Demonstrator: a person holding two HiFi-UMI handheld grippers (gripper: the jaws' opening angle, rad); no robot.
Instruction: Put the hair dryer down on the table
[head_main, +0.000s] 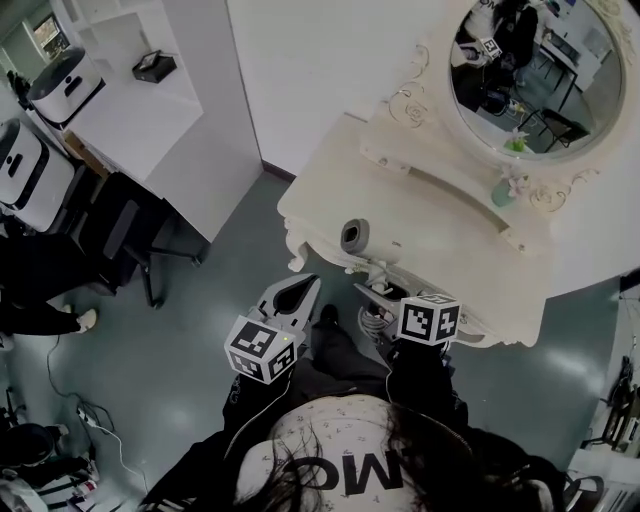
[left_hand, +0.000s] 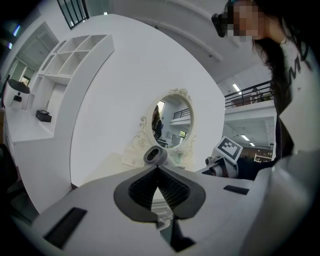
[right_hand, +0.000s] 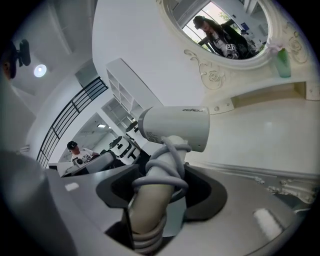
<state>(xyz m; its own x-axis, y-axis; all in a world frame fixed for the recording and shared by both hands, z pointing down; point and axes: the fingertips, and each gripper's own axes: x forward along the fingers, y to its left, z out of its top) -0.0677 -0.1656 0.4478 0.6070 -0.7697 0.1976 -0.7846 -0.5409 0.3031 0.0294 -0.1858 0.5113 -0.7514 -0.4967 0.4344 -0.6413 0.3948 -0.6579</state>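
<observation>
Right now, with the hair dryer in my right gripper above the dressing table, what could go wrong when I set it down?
1. The right gripper clamps the hair dryer by its handle, over the wrapped cord. When the jaws open, a loop may snag one of them and drag the dryer.
2. In the head view the dryer is close to the front edge of the table. Put down there, its round barrel might roll off.

Matt plastic hair dryer (right_hand: 175, 127); glossy tbl (head_main: 430, 215)
</observation>
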